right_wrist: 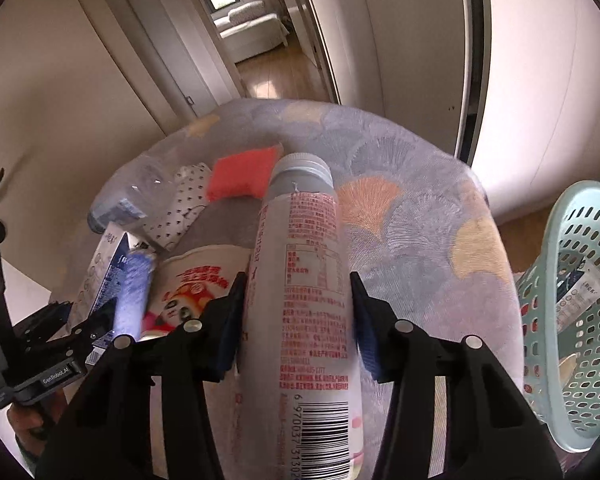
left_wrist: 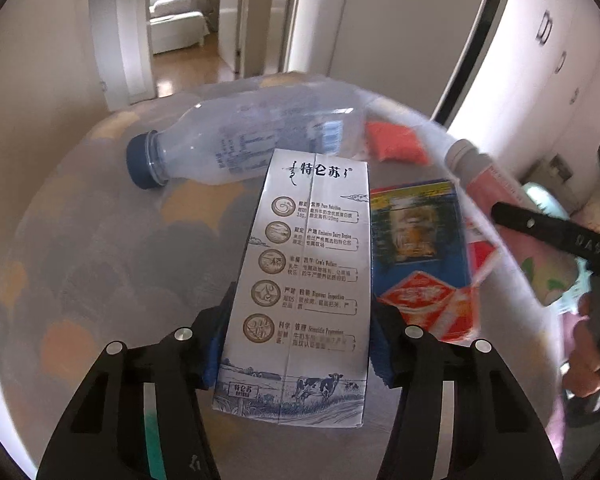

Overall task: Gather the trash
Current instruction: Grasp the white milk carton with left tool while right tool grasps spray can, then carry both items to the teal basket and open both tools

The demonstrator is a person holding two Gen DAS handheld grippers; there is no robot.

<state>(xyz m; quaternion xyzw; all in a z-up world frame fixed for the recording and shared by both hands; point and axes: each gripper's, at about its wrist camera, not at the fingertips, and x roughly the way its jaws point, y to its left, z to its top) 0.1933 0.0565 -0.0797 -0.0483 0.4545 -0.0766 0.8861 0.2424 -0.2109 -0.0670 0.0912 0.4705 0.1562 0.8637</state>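
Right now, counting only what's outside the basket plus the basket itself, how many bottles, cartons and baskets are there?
Bottles: 2 (clear bottle, pink-label bottle)
Cartons: 1 (milk carton)
Baskets: 1 (basket)
Total: 4

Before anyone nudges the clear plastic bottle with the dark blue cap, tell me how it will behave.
The clear bottle lies on its side on the patterned cloth and looks empty, so it is probably light and may roll when pushed. Its thin see-through wall would likely dent under a firm squeeze. The soft cloth may slow it.
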